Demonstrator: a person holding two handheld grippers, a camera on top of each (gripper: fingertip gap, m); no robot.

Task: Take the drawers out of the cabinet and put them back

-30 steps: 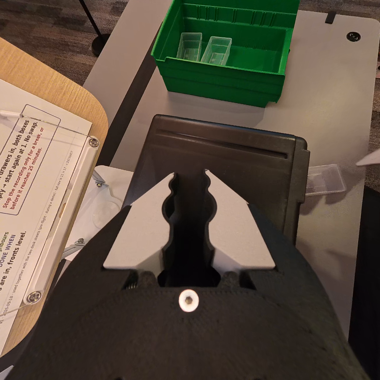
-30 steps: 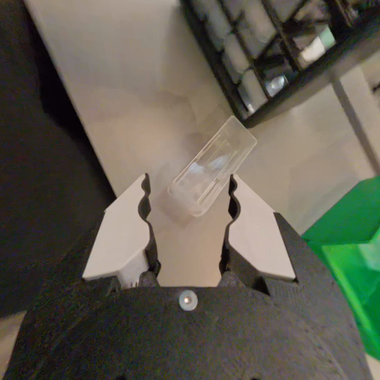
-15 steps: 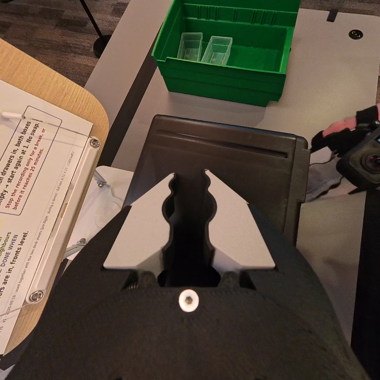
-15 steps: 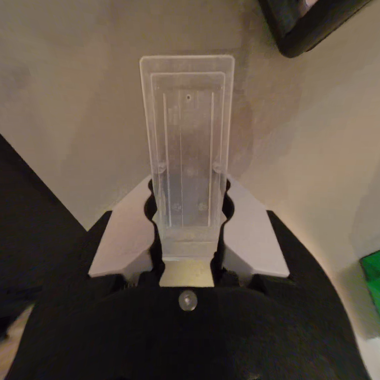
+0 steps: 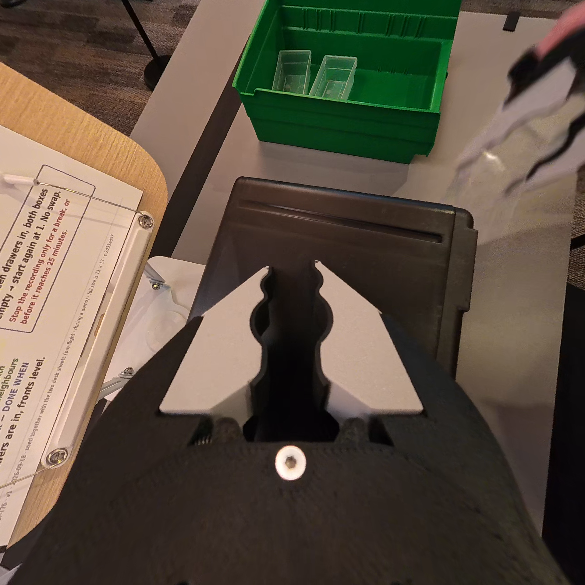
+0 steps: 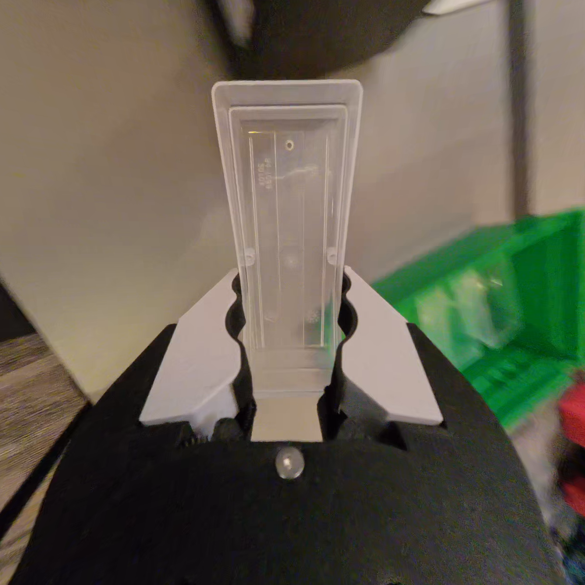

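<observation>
Right claw is clamped on a clear plastic drawer, which juts forward between the white fingers above the grey surface. Left claw hovers over the top of the black cabinet — its fingers stand a narrow gap apart, gripping nothing. Beyond the cabinet sits a green bin holding two more clear drawers side by side. A printed sheet lies on the wooden tabletop at left — the right claw shows blurred at upper right in the left wrist view.
</observation>
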